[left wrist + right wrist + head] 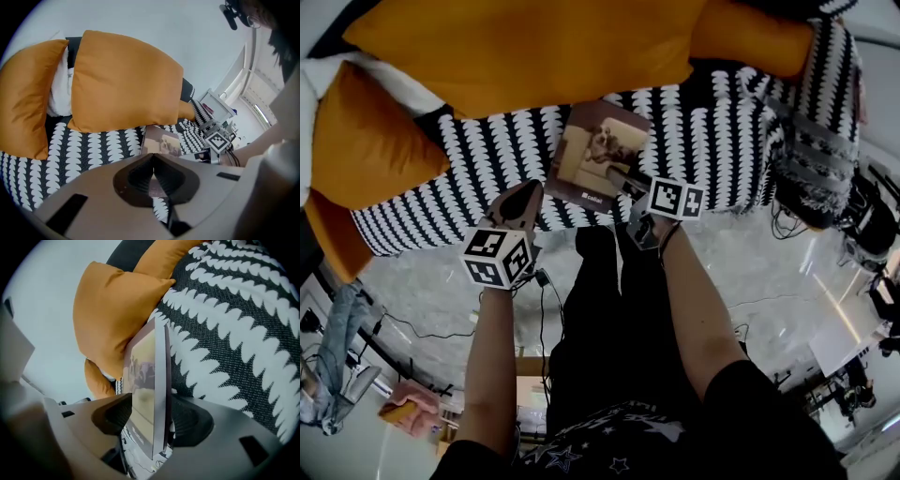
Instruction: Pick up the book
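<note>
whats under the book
The black-and-white patterned cover shows all around the book, which lies on it. Its near edge sits between the open jaws of the right gripper. Anything directly beneath the book is covered.

I see a sofa [722,141] covered in black cloth with rows of white scallops. A book [598,155] lies flat near its front edge. Orange cushions [525,47] rest along the back, with a white pillow [60,93] tucked between two of them.
</note>
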The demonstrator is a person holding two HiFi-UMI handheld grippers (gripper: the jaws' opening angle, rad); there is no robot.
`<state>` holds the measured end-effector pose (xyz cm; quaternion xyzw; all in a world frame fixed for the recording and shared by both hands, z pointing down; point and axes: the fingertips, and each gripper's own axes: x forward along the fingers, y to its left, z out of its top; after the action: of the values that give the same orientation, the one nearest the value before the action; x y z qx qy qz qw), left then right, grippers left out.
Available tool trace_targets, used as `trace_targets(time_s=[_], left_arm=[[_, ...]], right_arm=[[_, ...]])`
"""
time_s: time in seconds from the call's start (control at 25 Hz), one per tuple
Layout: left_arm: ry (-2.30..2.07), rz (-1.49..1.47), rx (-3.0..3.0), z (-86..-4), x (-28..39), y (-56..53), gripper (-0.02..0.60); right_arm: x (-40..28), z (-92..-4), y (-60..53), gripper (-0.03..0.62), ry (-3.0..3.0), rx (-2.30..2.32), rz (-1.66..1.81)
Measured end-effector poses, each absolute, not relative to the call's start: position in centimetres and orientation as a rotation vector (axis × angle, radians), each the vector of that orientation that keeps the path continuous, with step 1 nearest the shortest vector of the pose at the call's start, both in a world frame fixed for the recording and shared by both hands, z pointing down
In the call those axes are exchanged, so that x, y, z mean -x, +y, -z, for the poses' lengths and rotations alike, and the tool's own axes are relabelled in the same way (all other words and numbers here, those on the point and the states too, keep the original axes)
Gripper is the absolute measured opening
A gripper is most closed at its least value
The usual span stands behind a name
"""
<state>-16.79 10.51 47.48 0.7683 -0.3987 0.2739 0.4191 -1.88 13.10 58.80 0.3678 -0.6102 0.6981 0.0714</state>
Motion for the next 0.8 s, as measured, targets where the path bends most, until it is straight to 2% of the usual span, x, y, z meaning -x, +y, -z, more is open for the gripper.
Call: trace_targets(time_s=[0.4, 0.8], left_arm=[[-1.021, -0.666, -1.922, -47.5, 18.2, 11.3, 0.008], [-1.065, -0.655, -1.907, -46.2, 18.1, 10.8, 0.008]], right_arm=[[7.3, -53.4, 12.3, 0.214, -2.16, -0.707, -2.217], [8.0, -53.3, 6.9, 0.199, -2.082, -0.968, -2.241]])
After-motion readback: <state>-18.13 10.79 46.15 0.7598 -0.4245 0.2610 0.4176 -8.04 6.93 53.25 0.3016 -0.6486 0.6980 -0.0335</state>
